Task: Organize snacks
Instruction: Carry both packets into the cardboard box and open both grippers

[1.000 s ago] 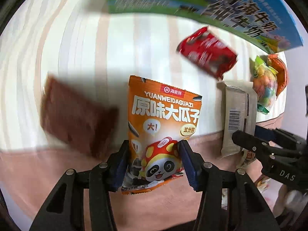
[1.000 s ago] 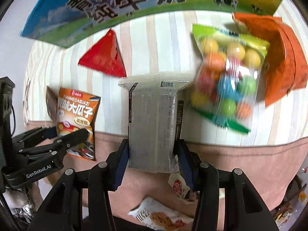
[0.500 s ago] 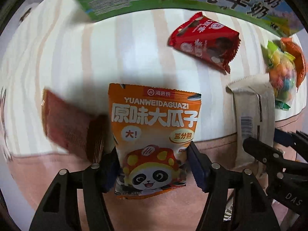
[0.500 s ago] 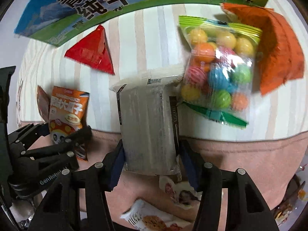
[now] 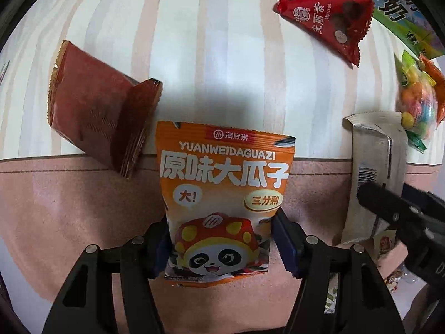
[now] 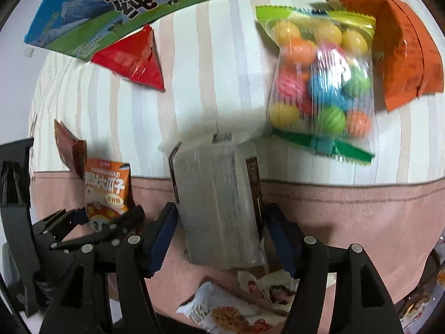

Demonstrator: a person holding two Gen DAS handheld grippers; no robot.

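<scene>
My left gripper [image 5: 222,243] is shut on the lower part of an orange sunflower-seed packet [image 5: 222,183] with a panda on it, held upright over the striped cloth's pink border. The packet also shows in the right wrist view [image 6: 107,188]. My right gripper [image 6: 219,236] has its jaws around a grey-white snack packet [image 6: 219,200], seen at the right of the left wrist view [image 5: 372,172]. The right jaw looks slightly apart from the packet.
On the striped cloth [image 5: 222,55] lie a brown packet [image 5: 97,111], a red triangular packet [image 5: 331,19], a bag of coloured candy balls [image 6: 319,80] and an orange packet [image 6: 403,50]. A milk carton box [image 6: 139,2] stands behind. More snack packets [image 6: 236,309] lie below.
Both grippers have drawn back toward the pink border with their packets. The right gripper's jaws have spread a little around the grey-white packet.
</scene>
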